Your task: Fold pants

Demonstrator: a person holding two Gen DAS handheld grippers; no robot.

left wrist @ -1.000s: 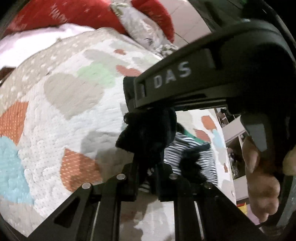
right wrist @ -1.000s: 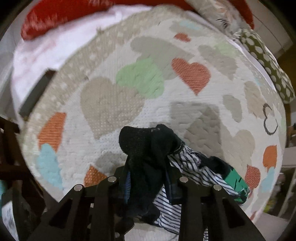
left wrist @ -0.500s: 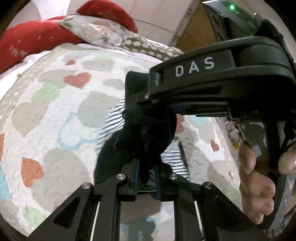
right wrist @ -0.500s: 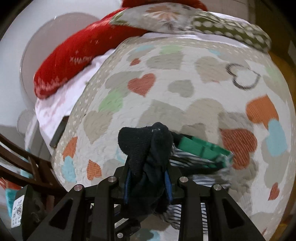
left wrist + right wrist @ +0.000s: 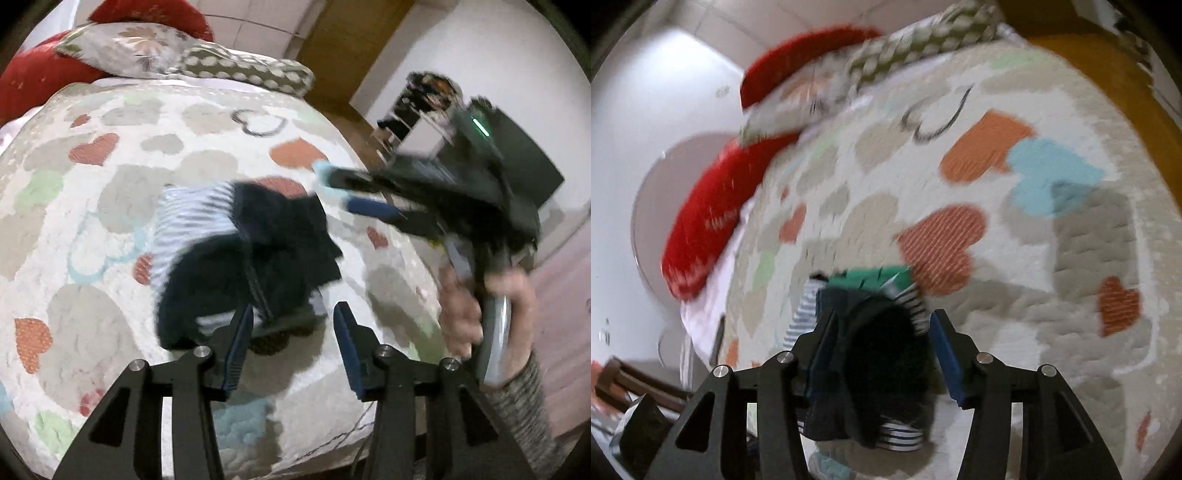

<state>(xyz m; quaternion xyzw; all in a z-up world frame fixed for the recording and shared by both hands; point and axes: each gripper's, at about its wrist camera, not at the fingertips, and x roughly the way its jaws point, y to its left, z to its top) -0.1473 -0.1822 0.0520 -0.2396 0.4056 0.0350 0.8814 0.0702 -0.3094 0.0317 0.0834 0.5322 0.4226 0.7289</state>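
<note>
The pants (image 5: 236, 258), dark navy with blue-white stripes and a green band, lie bunched on the heart-patterned bedspread (image 5: 110, 184). My left gripper (image 5: 293, 347) is open just in front of the pile, nothing between its jaws. In the right wrist view my right gripper (image 5: 882, 354) is open, with the dark and striped cloth (image 5: 871, 365) lying loosely between the spread jaws. The right gripper also shows blurred in the left wrist view (image 5: 354, 192), held in a hand to the right of the pants.
Red pillows (image 5: 40, 74) and patterned cushions (image 5: 243, 70) lie at the head of the bed. The bed's near edge (image 5: 314, 446) runs below my left gripper. A wooden chair (image 5: 635, 380) stands at the bed's left side. A shelf unit (image 5: 417, 107) stands across the room.
Both grippers opened and let go of the dark pant cloth, which dropped onto the bedspread. The right gripper swung away to the right of the pile.
</note>
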